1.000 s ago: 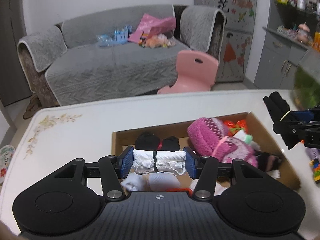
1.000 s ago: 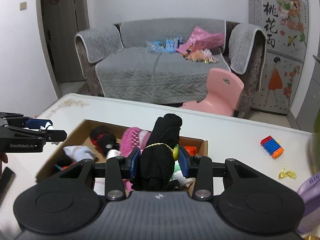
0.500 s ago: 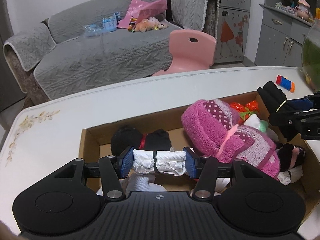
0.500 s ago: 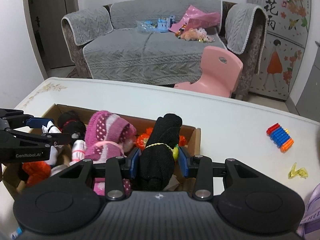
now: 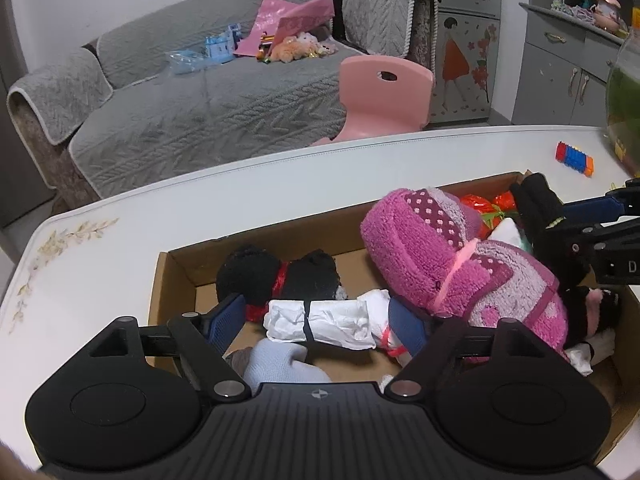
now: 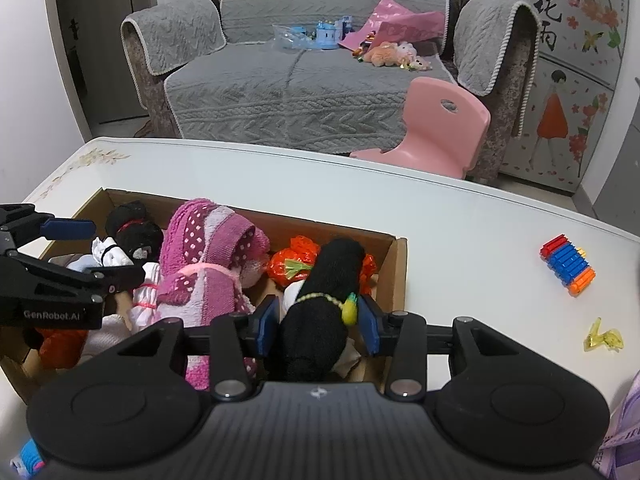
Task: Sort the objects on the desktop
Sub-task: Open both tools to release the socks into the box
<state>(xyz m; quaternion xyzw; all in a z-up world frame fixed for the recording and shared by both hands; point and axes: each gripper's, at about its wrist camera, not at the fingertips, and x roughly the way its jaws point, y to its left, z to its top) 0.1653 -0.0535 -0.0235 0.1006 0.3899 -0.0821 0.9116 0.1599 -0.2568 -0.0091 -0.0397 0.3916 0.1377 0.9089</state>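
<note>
Left hand-held gripper (image 5: pixel 316 318) over cardboard box (image 5: pixel 176 268): jaws just opened, white sock roll (image 5: pixel 320 320) released between pads, lying on the box contents. Right hand-held gripper (image 6: pixel 318 322) clamps black sock roll (image 6: pixel 324 296), lowered over box for deposit.

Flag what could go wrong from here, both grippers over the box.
1. The left gripper has just been opening; the white roll lies free between its jaws and could snag on a pad when it lifts.
2. The right gripper looks shut on the black roll, close to the cardboard box wall; dropped there, it may tip out.
3. The pink bundle crowds the left jaws and may get nudged.
</note>
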